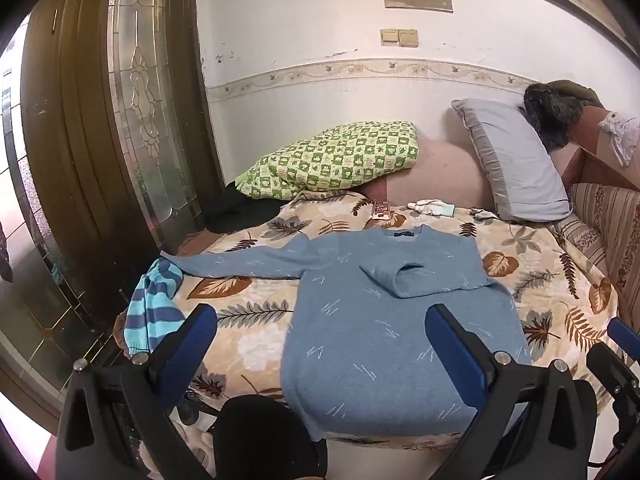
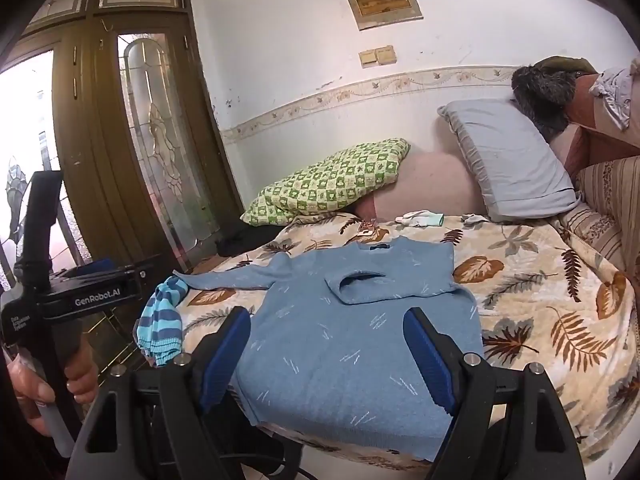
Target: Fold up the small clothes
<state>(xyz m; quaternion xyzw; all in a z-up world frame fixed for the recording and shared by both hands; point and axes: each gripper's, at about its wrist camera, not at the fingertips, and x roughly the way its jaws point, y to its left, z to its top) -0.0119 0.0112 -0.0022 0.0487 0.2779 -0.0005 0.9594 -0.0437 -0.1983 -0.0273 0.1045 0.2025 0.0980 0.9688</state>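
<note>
Blue sweater flat on the bed, right sleeve already folded across the chest, left sleeve still out; both tools, left tool and right tool, wide and empty, so pinch that cuff near the striped garment next.

Ahead of my tongs and beyond the bedspread's far edge, I see a green checked pillow lying against the white wall. To its right a grey pillow leans upright near the striped headboard side. Far left of the tongs stands a brown door with leaded glass. The leaf-patterned blanket spreads below everything.
</note>
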